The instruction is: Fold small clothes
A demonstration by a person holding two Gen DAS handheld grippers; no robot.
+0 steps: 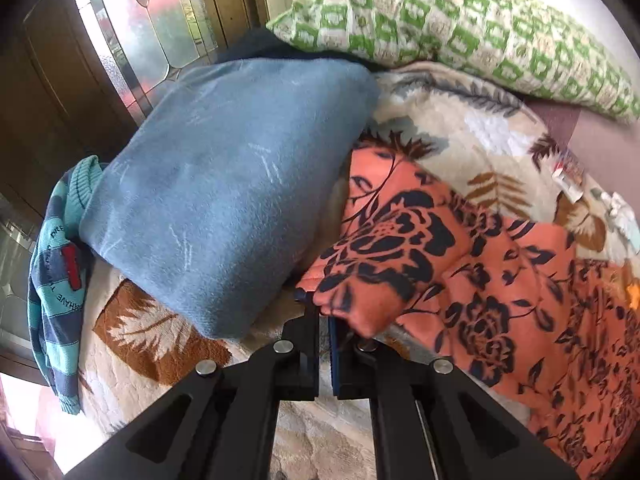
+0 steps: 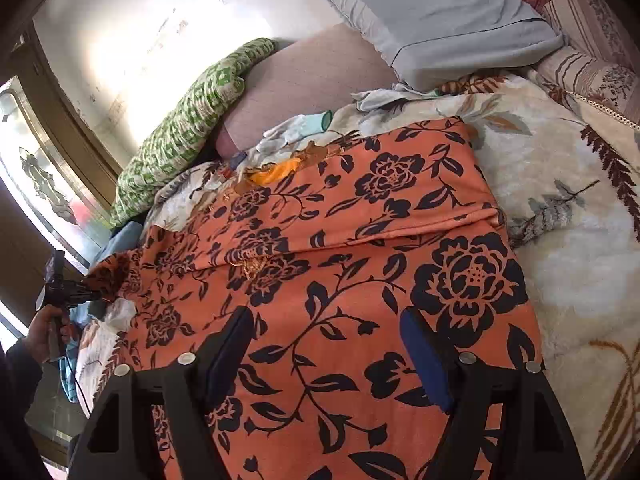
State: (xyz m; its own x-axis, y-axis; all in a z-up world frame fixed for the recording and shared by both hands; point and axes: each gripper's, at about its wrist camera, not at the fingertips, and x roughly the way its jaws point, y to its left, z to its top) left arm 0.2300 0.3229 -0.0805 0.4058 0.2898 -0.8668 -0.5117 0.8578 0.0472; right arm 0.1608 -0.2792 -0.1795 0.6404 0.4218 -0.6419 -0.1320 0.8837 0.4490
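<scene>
An orange garment with black flowers (image 2: 360,240) lies spread on a cream leaf-patterned blanket (image 2: 568,264). My left gripper (image 1: 325,312) is shut on a sleeve end of this garment (image 1: 360,304), at its left side; it also shows at the left edge of the right wrist view (image 2: 86,292), held in a hand. My right gripper (image 2: 328,336) is open just above the garment's near part, one finger on each side of a flower stem, holding nothing.
A blue cushion (image 1: 224,192) lies left of the garment, with a striped teal sweater (image 1: 56,280) beyond it. A green-patterned pillow (image 1: 460,36) and a grey pillow (image 2: 432,12) lie at the back. Small pale clothes (image 2: 296,130) lie behind the garment. A wooden door (image 1: 60,80) stands at left.
</scene>
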